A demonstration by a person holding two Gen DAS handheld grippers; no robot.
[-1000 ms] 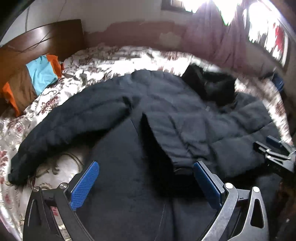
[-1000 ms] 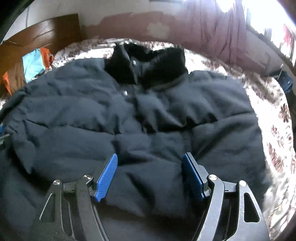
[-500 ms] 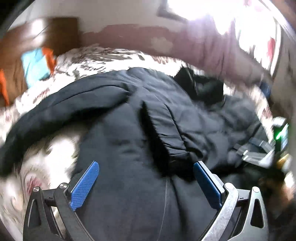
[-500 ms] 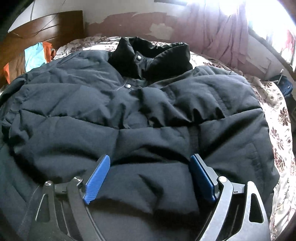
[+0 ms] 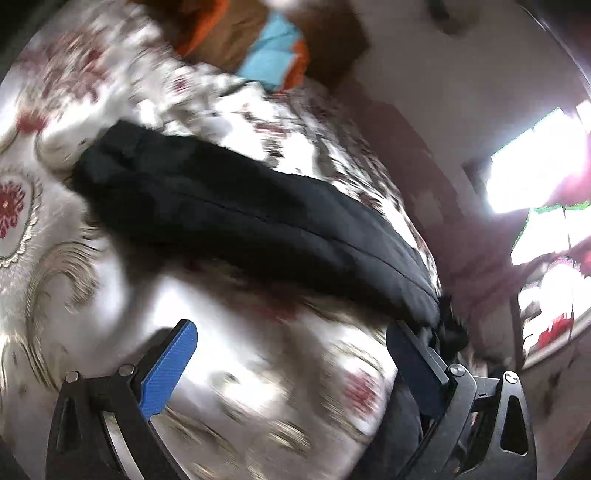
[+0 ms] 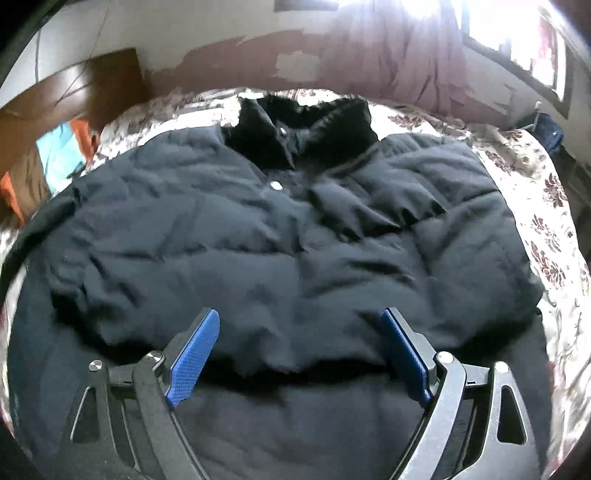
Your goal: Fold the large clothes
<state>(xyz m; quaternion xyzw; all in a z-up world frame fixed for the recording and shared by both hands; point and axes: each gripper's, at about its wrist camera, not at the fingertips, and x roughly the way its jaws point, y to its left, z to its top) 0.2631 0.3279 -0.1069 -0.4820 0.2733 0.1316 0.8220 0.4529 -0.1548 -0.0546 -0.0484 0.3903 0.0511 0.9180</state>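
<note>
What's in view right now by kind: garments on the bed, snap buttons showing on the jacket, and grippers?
Dark padded jacket: 1
Orange, blue and brown cloth bundle by the headboard: 1 (cannot tell how many pieces)
Silver snap buttons: 2
Grippers: 2, left gripper and right gripper, both open
Total: 6

This is a bedroom in somebody's home. A bed (image 6: 532,177) fills most of it, spread with a cream cover patterned in dark red flowers, and a wooden headboard (image 6: 74,92) stands at its far end. Folded bedding (image 6: 55,158) in orange, brown and light blue is stacked against it. A mauve curtain (image 6: 399,55) hangs beside a bright window (image 6: 517,26), and paint is peeling off the wall (image 6: 295,66).
</note>
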